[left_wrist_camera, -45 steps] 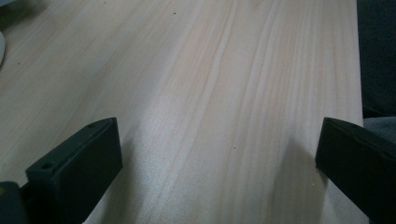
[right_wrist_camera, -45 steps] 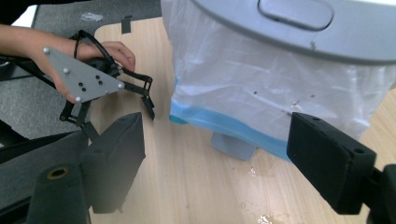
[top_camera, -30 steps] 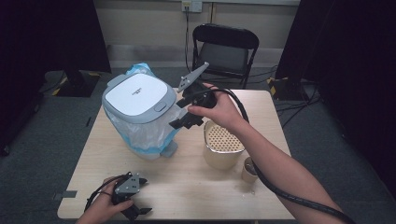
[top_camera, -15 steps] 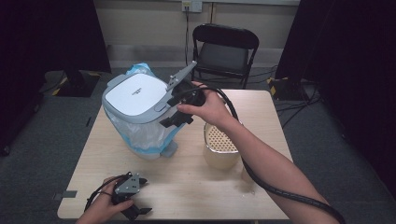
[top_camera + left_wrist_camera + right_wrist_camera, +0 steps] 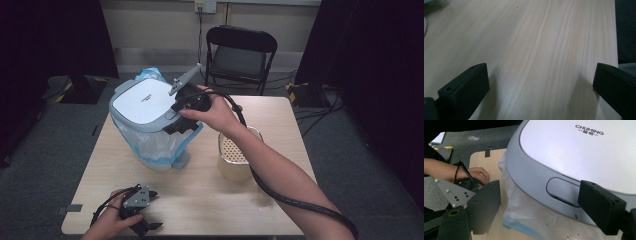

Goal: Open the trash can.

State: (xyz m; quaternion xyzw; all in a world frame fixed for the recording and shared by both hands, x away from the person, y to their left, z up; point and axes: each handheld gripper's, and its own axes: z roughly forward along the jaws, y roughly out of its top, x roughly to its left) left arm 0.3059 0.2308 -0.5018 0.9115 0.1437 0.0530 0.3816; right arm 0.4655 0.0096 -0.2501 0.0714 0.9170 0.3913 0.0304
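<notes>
Right claw: jaws apart, and they have just been opening a little further; nothing is clamped. In the right gripper view one jaw hangs beside the bag-covered side of the bin and the other sits in front of the lid's front rim, so the rim is about between them but unpressed.

What changed: a second ago this claw sat further right, nearer the beige basket; it has slid leftward across the bench and now rests at the front edge of the lid.

Bin: a small trash bin with a grey-and-white lid, lined with a clear plastic bag, standing on the far left part of the bench. It has not shifted between the frames.

Lid button: an oval press panel in the front rim, right in front of the claw. The lid looks closed.

What that means: I'd judge the hand is lining up on the front of the lid, either to press that panel or to take the rim. With the jaws widening, a grip on the rim seems the likelier next step. No contact is made yet.

Left claw: jaws wide apart over bare wood, holding nothing. It sits at the near left edge of the bench, well apart from the bin, and has stayed put.

Basket: a beige perforated container to the right of the bin, under the right forearm, untouched.
</notes>
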